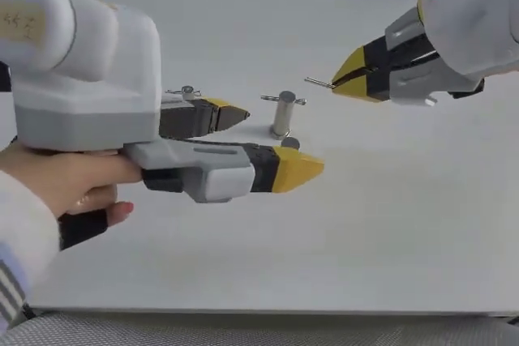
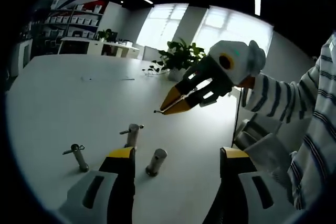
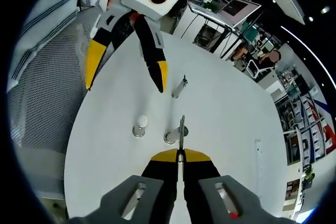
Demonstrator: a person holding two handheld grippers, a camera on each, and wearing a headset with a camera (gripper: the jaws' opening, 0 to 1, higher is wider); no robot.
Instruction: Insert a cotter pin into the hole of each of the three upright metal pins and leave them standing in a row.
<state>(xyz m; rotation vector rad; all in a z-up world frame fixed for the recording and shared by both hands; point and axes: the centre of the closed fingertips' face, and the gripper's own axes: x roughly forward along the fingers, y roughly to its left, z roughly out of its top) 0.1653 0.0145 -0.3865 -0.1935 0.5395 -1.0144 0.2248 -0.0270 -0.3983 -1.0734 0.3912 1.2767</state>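
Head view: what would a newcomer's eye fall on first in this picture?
The big left tool sits in the left foreground, jaws open. At upper right, the right tool pinches a thin cotter pin, pointing toward an upright metal pin at the centre that already carries one.
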